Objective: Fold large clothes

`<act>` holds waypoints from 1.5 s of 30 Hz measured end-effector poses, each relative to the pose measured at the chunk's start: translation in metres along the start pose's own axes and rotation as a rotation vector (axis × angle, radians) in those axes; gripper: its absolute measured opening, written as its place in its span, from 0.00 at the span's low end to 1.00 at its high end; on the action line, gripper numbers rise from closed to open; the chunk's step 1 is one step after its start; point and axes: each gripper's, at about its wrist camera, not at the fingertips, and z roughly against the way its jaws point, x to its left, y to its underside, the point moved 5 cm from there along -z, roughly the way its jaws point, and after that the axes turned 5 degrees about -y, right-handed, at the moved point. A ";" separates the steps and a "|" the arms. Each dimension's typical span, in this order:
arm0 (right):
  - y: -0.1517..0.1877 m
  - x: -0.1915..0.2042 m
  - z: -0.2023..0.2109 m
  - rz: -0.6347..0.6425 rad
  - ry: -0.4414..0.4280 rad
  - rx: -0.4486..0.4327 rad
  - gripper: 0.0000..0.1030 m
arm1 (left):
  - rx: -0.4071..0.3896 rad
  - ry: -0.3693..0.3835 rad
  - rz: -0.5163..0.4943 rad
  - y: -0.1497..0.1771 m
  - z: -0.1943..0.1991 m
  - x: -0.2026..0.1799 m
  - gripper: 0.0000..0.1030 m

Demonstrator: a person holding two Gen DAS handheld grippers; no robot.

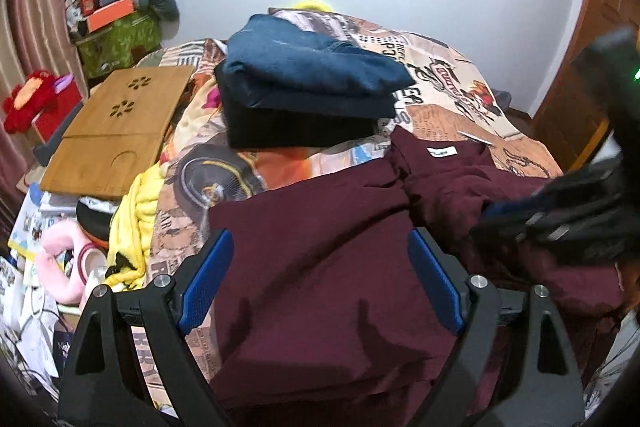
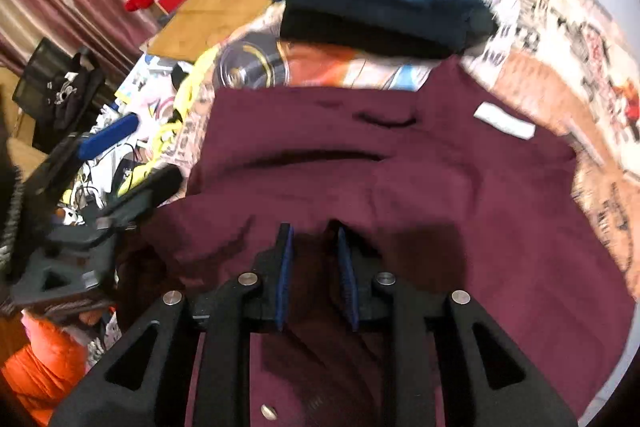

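A large maroon garment (image 1: 320, 267) lies spread on the patterned bed, with a white label (image 1: 443, 151) at its far edge. My left gripper (image 1: 320, 259) is open wide above the cloth and holds nothing. My right gripper (image 2: 314, 235) is nearly closed, and a fold of the maroon garment (image 2: 360, 179) sits between its blue pads (image 2: 285, 267). The right gripper also shows in the left wrist view (image 1: 560, 215), over the bunched right side. The left gripper shows at the left of the right wrist view (image 2: 108, 155). The label shows in the right wrist view (image 2: 505, 121).
A stack of folded clothes, blue on black (image 1: 312, 83), sits on the bed beyond the garment. A wooden lap tray (image 1: 116, 127) and clutter lie at the bed's left. A yellow cloth (image 1: 132, 227) hangs at the left edge. A wooden door (image 1: 580, 67) stands right.
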 end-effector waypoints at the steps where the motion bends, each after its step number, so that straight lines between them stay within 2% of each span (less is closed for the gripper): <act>1: 0.002 -0.004 0.017 0.006 0.016 -0.033 0.21 | -0.003 0.002 -0.016 -0.001 0.001 -0.006 0.86; 3: 0.000 -0.008 0.039 0.008 0.038 -0.086 0.23 | -0.009 0.005 -0.046 -0.004 0.002 -0.017 0.86; 5: 0.006 -0.020 0.072 0.004 0.079 -0.161 0.38 | -0.014 0.013 -0.087 -0.007 0.002 -0.032 0.86; 7: 0.014 -0.034 0.102 -0.005 0.136 -0.241 0.47 | -0.011 0.027 -0.127 -0.008 0.000 -0.045 0.86; 10: 0.039 -0.061 0.150 -0.013 0.272 -0.352 0.49 | 0.024 0.034 -0.202 -0.003 -0.013 -0.067 0.86; 13: 0.065 -0.087 0.178 -0.038 0.390 -0.376 0.49 | 0.068 0.015 -0.304 0.008 -0.032 -0.087 0.86; 17: 0.111 -0.127 0.199 -0.113 0.508 -0.362 0.49 | 0.130 -0.040 -0.372 0.019 -0.061 -0.102 0.86; 21: 0.157 -0.164 0.189 -0.236 0.550 -0.316 0.49 | 0.140 -0.075 -0.399 0.019 -0.076 -0.115 0.86; 25: 0.188 -0.191 0.169 -0.350 0.518 -0.286 0.49 | 0.095 -0.094 -0.425 0.009 -0.080 -0.132 0.86; 27: 0.198 -0.203 0.156 -0.404 0.485 -0.276 0.49 | 0.028 -0.068 -0.410 0.001 -0.072 -0.140 0.85; 29: 0.201 -0.210 0.141 -0.449 0.443 -0.274 0.49 | -0.028 -0.039 -0.389 -0.008 -0.065 -0.145 0.73; 30: 0.204 -0.212 0.137 -0.463 0.427 -0.275 0.49 | -0.042 -0.016 -0.373 -0.013 -0.062 -0.148 0.59; 31: 0.205 -0.213 0.130 -0.475 0.410 -0.275 0.49 | -0.043 0.008 -0.353 -0.018 -0.061 -0.150 0.40; 33: 0.204 -0.213 0.121 -0.489 0.395 -0.276 0.49 | -0.031 0.032 -0.316 -0.026 -0.062 -0.150 0.15; 34: 0.203 -0.214 0.117 -0.496 0.390 -0.278 0.49 | -0.026 0.039 -0.288 -0.032 -0.062 -0.146 0.12; 40: 0.207 -0.214 0.114 -0.515 0.371 -0.293 0.49 | -0.016 0.136 -0.090 -0.048 -0.039 -0.106 0.10; 42: 0.208 -0.214 0.113 -0.508 0.372 -0.293 0.49 | -0.006 0.152 -0.024 -0.044 -0.027 -0.086 0.10; 45: 0.208 -0.214 0.112 -0.500 0.363 -0.303 0.50 | 0.057 0.161 0.078 -0.031 -0.028 -0.055 0.14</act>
